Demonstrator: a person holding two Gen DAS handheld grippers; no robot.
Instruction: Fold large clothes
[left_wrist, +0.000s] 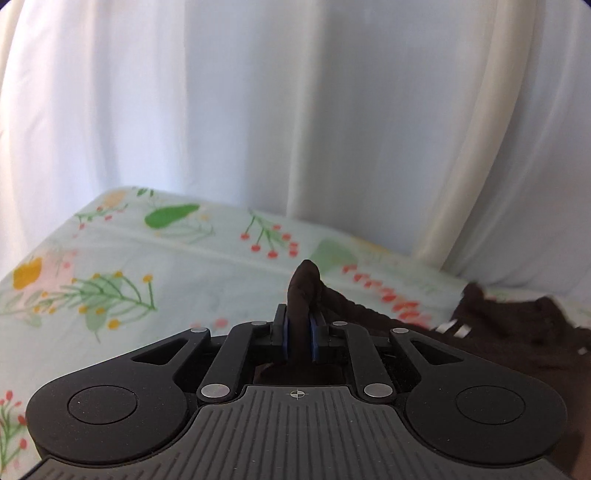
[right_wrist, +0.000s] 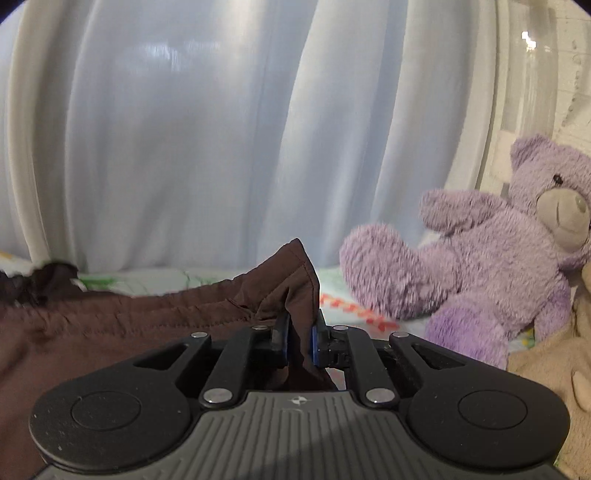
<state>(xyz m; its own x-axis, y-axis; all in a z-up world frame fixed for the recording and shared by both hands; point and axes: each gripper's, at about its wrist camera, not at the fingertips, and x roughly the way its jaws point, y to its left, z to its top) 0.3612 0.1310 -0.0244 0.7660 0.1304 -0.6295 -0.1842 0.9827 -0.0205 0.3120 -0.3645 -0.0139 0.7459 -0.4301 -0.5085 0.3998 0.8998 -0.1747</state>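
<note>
A dark brown garment (left_wrist: 498, 332) lies on a floral bedsheet (left_wrist: 147, 280). My left gripper (left_wrist: 298, 325) is shut on a pinched fold of the brown cloth, which sticks up between the blue pads. The garment stretches away to the right in this view. In the right wrist view, my right gripper (right_wrist: 300, 332) is shut on another corner of the same brown garment (right_wrist: 110, 317), which spreads to the left and stands up in a peak between the pads.
White curtains (left_wrist: 295, 110) hang close behind the bed. A purple teddy bear (right_wrist: 491, 258) sits on the bed at the right, just beyond my right gripper, with a beige plush toy (right_wrist: 569, 350) beside it.
</note>
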